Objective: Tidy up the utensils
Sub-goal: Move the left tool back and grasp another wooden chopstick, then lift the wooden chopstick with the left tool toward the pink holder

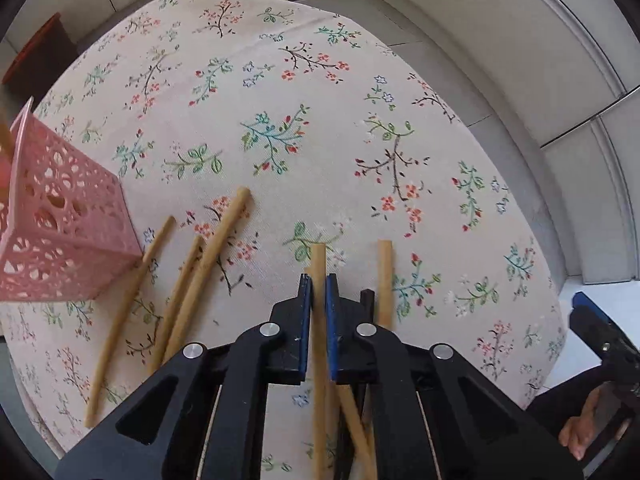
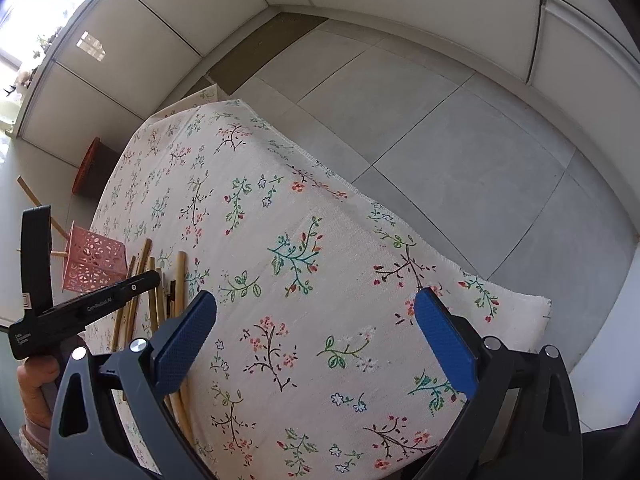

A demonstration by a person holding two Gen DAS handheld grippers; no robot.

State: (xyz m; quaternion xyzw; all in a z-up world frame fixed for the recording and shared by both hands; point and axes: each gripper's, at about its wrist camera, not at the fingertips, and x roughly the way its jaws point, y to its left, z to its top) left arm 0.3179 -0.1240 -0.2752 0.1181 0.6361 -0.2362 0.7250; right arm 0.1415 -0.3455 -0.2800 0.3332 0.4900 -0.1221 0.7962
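The bamboo chopstick (image 1: 319, 280) between my left fingers (image 1: 305, 320) is the one in hand: the blue pads sit close on either side of it, pinching it, though it lies low over the cloth and I cannot tell whether it has left the table (image 1: 360, 80). Just right of it lies another stick (image 1: 385, 280), with a dark one (image 1: 367, 300) beside that. Toward the table's left edge three more loose sticks (image 1: 216, 264) fan out, the nearest reaching under the corner of the pink lattice holder (image 1: 60, 232). At least one stick stands in that holder (image 2: 40, 204), so I judge the sorting begun but mostly ahead: six or so pieces remain on the cloth. My right gripper (image 2: 316, 340) hangs over the table's right side, fingers spread wide, holding nothing.
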